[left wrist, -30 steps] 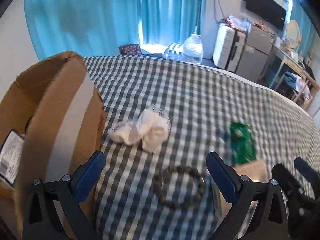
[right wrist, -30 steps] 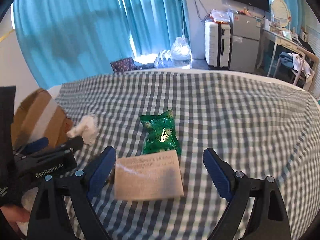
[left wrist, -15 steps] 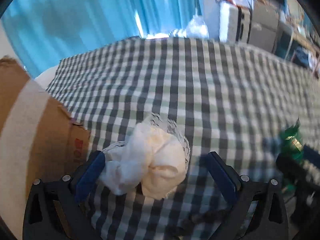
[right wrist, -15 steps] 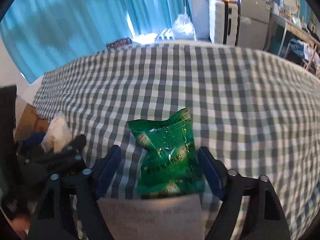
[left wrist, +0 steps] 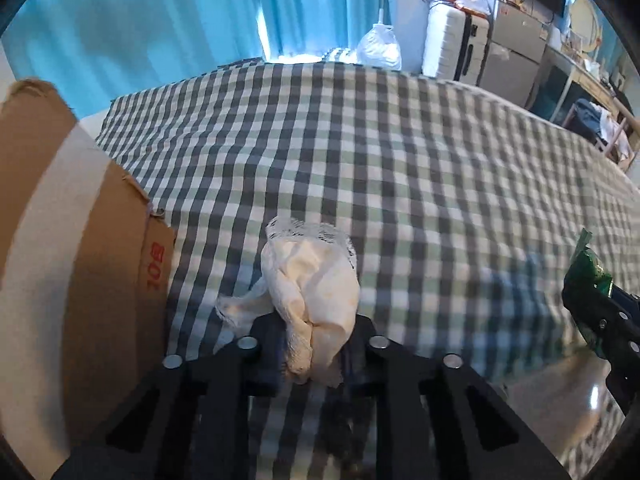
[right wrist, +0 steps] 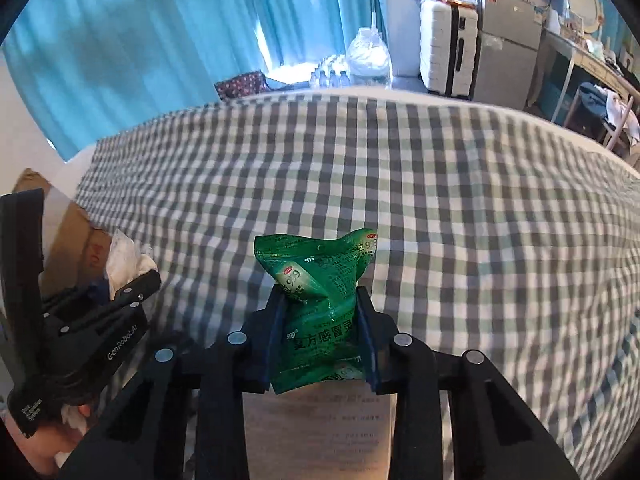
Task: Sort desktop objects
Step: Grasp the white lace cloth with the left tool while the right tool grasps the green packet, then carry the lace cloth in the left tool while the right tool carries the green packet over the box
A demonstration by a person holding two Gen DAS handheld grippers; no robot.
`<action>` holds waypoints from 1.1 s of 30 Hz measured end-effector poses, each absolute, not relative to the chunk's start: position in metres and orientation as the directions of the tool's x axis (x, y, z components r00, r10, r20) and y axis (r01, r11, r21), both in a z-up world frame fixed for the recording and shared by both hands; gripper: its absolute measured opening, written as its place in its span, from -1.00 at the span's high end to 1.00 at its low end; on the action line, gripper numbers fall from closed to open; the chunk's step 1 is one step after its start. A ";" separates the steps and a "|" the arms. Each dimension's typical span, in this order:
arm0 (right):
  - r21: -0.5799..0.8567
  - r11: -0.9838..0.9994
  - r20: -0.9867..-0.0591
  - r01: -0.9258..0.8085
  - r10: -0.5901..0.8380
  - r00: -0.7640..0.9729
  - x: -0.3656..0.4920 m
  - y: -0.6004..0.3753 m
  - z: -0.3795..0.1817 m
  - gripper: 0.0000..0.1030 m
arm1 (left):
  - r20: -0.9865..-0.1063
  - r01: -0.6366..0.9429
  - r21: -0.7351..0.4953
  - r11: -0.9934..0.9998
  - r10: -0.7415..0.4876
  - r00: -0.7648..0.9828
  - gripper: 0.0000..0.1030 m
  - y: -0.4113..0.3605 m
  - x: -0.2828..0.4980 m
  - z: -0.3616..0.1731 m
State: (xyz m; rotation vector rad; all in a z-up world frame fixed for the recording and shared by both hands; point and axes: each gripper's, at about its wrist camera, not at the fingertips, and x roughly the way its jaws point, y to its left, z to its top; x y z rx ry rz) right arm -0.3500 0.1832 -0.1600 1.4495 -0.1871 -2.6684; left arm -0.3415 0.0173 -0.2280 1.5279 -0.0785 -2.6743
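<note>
My left gripper (left wrist: 312, 354) is shut on a crumpled white tissue wad (left wrist: 312, 292) over the checked cloth, just right of a cardboard box (left wrist: 68, 264). My right gripper (right wrist: 322, 336) is shut on a green medicine packet (right wrist: 320, 300), squeezed between the blue pads. A beige paper sheet (right wrist: 320, 432) lies under the right gripper. The left gripper also shows at the left of the right wrist view (right wrist: 100, 320), and the green packet shows at the right edge of the left wrist view (left wrist: 588, 268). A dark bead bracelet (left wrist: 340, 420) is partly hidden beneath the left gripper.
The checked cloth (right wrist: 440, 200) covers a bed-like surface. Blue curtains (right wrist: 160, 40), a water jug (right wrist: 368, 60), a white suitcase (right wrist: 448, 48) and a desk (right wrist: 580, 60) stand beyond the far edge.
Both grippers moved forward and closed: the left onto the tissue wad, the right onto the green packet, which now bunches up between the pads.
</note>
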 end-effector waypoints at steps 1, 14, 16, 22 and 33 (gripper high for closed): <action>0.160 -0.987 -0.823 0.027 -0.148 -0.548 -0.344 0.184 -0.155 0.37 | -0.857 0.019 0.069 -0.997 -0.069 -0.511 0.66 0.019 -0.336 -0.223; 0.202 -0.978 -0.761 0.046 -0.187 -0.621 -0.279 0.179 -0.068 0.38 | -0.806 -0.075 0.046 -0.996 0.007 -0.592 0.67 0.024 -0.264 -0.113; 0.229 -0.972 -0.748 0.047 -0.206 -0.631 -0.265 0.176 -0.051 0.38 | -0.800 -0.091 0.036 -0.995 0.026 -0.600 0.67 0.025 -0.250 -0.101; 0.189 -0.977 -0.708 0.101 -0.207 -0.675 -0.224 0.160 -0.001 0.38 | -0.786 -0.136 0.056 -0.989 0.040 -0.616 0.67 0.024 -0.212 -0.066; 0.155 -0.972 -0.670 0.177 -0.235 -0.704 -0.162 0.102 0.041 0.38 | -0.750 -0.088 0.025 -0.996 0.039 -0.661 0.67 -0.027 -0.173 0.004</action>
